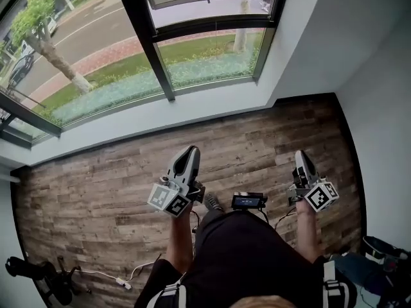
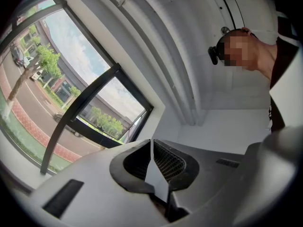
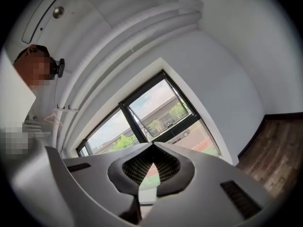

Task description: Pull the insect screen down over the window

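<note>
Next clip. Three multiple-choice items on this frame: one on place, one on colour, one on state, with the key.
1. The left gripper and right gripper are held over: A the wood floor; B the windowsill; C a desk.
2. The window frame is: A white; B black; C red.
3. Both grippers' jaws are: A wide apart; B clamped on a handle; C closed on nothing.
A: head view shows planks beneath both. B: its bars are black. C: each gripper view shows tips meeting, nothing between.
</note>
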Motion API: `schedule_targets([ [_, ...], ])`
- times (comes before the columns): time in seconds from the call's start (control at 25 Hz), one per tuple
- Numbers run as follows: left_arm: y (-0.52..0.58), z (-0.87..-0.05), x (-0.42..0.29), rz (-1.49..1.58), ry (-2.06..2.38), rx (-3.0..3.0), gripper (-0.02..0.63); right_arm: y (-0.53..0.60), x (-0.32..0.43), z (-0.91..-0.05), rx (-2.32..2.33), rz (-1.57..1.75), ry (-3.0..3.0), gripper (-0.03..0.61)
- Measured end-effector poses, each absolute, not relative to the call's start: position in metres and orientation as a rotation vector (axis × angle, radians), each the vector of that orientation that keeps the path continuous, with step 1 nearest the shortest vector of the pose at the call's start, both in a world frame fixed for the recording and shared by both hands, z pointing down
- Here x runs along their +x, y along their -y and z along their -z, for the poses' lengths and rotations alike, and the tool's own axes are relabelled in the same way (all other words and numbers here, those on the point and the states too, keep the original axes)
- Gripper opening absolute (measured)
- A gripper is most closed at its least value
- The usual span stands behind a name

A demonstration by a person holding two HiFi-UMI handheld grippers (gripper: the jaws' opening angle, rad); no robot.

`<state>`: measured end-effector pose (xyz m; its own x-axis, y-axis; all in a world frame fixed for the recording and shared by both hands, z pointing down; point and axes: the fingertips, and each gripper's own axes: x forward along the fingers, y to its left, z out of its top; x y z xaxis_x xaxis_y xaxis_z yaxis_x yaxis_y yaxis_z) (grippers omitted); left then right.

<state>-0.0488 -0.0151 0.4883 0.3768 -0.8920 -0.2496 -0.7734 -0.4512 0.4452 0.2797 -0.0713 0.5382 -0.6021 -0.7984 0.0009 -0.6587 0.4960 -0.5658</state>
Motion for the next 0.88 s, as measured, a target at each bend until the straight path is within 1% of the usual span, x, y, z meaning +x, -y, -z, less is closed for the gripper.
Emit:
schedule_targets([
  [0.24,-0.025,-0.480,0.012,0.622,1.455,2.413,0.025,0.033,0.331,-0.553,-1.212,0.835,-2.419,0.009],
  [0.48,-0.054,-0.484,0.038,0.569,1.519,2.380,0.025,0.018,0.341,-0.556,-1.105,0.842,-2.450,0.008],
  [0.88,-0.079,-0.469,0.064,0.540,1.564,2.410,0.025,-0.008,0.336,-0.553,-0.981,0.824,-2.477,0.009],
])
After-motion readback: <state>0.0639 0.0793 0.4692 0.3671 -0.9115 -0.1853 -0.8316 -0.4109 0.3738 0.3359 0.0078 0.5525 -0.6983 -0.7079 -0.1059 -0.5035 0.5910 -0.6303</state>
